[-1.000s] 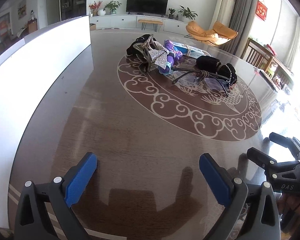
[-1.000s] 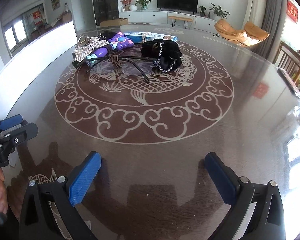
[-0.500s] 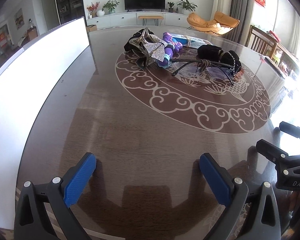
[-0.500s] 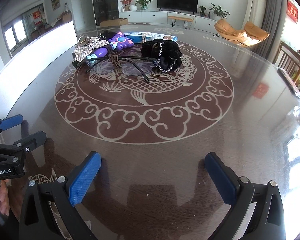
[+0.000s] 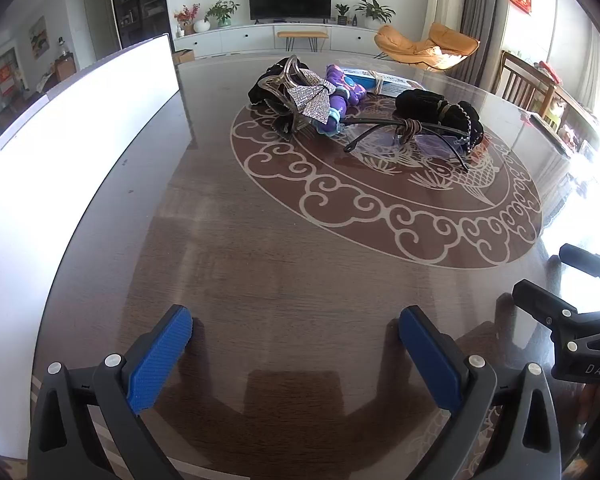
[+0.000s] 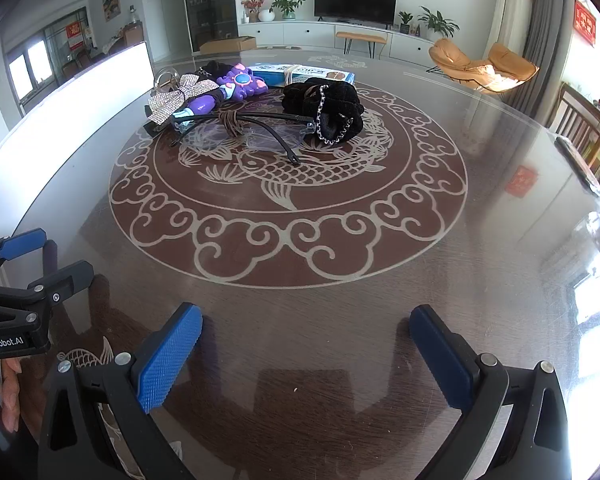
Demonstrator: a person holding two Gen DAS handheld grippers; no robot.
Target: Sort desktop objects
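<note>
A pile of small objects lies at the far side of the round table: a rhinestone bow clip (image 5: 311, 100) (image 6: 180, 96), a purple toy (image 5: 340, 94) (image 6: 236, 86), black glasses (image 5: 408, 136) (image 6: 244, 128) with a brown hair tie on the frame, a black scrunchie with beads (image 5: 440, 112) (image 6: 326, 106), and a blue and white box (image 5: 380, 78) (image 6: 300, 74). My left gripper (image 5: 296, 344) is open and empty over the near table edge. My right gripper (image 6: 306, 344) is open and empty, also near, to the right of the left one.
The dark glass-topped table (image 5: 260, 248) has a carp and cloud pattern (image 6: 288, 208) in the middle. A long white panel (image 5: 60, 140) runs along the table's left side. Wooden chairs (image 6: 584, 128) stand at the right. A living room with TV lies beyond.
The left gripper's view has swung slightly right and forward, so the pile sits more central. The right gripper has barely moved. Both stay open.
</note>
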